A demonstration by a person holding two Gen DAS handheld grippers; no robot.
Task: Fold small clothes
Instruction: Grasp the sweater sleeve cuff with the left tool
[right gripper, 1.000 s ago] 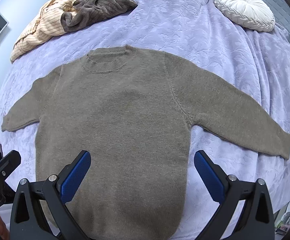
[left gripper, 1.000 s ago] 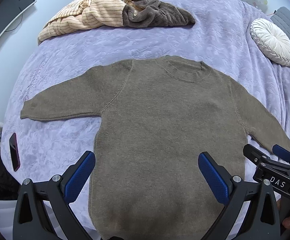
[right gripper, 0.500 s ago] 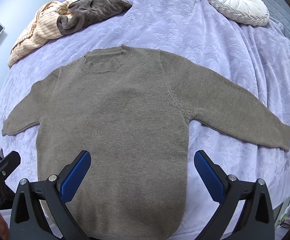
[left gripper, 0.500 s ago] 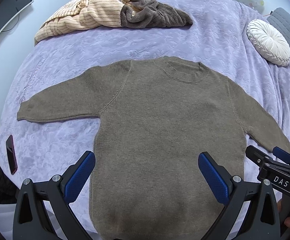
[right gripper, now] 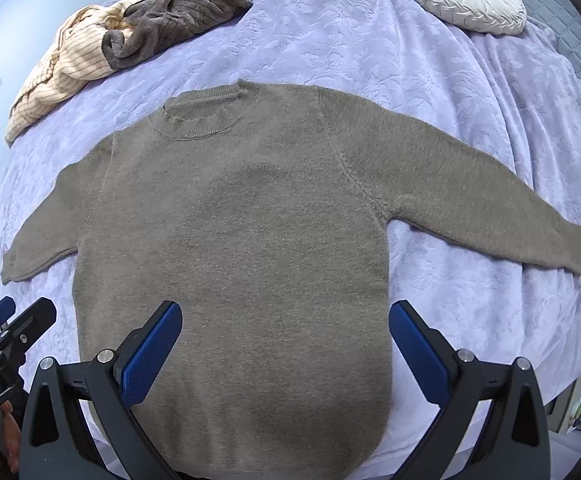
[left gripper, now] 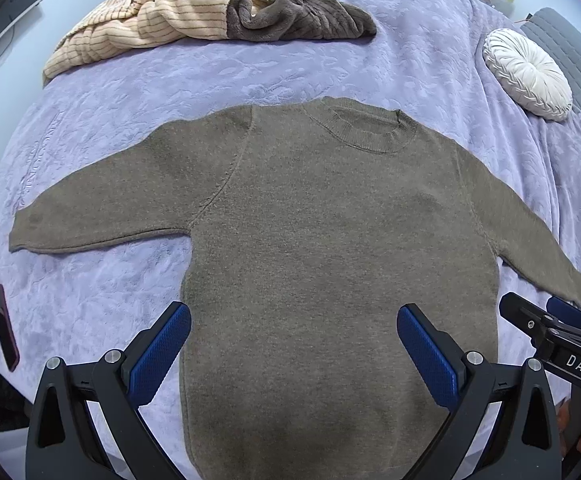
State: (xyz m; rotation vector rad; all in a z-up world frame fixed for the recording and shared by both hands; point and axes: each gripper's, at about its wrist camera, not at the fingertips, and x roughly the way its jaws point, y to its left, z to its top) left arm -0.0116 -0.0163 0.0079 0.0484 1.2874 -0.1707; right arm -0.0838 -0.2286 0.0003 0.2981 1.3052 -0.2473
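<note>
Left wrist view: sweater [left gripper: 330,240] lies flat beyond wide-apart jaws, ungripped.

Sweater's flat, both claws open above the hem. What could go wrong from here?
1. The brown sweater is thick knit; a claw may pinch only the top layer, so the fold drags unevenly.
2. The left claw and right claw hover close together, so they might collide during the fold.
3. The phone lies near the bed edge; a swept left sleeve could knock it off.
</note>
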